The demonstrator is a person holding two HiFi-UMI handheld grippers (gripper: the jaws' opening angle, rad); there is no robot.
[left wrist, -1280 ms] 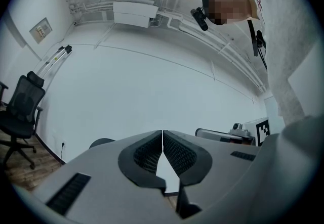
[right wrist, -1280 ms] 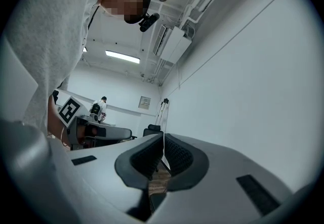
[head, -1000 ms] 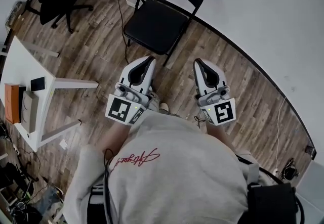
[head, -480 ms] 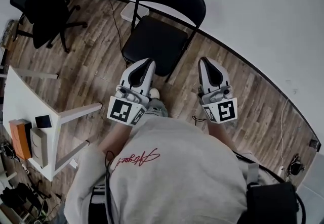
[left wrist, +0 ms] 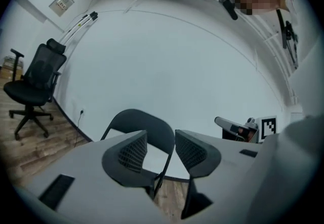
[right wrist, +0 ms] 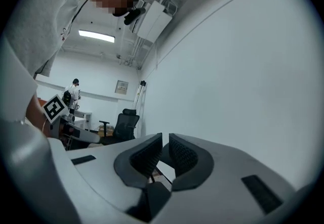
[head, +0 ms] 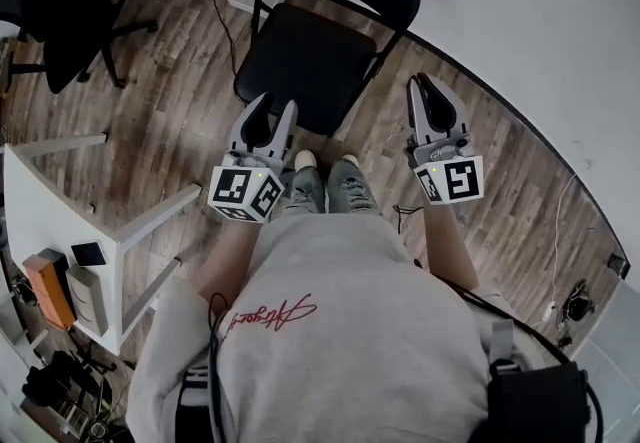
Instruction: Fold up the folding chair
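The black folding chair (head: 305, 61) stands unfolded against the white wall, its seat just beyond both grippers. My left gripper (head: 268, 114) hovers at the seat's front left corner; its jaws are opening and nothing is between them. In the left gripper view the chair's backrest (left wrist: 137, 119) shows past the parted left gripper (left wrist: 161, 146). My right gripper (head: 426, 91) hangs to the right of the seat, apart from the chair, shut and empty. In the right gripper view the right gripper (right wrist: 165, 149) has its pads almost together, with only a sliver of the chair behind them.
A white table (head: 40, 196) with an orange box (head: 50, 286) stands at the left. A black office chair (head: 60, 1) is at the far left. A cable (head: 215, 26) runs over the wooden floor. The person's shoes (head: 325, 181) stand before the chair.
Both grippers have moved forward and down toward the chair as the person stepped closer. The left jaws have parted; the right stayed shut.
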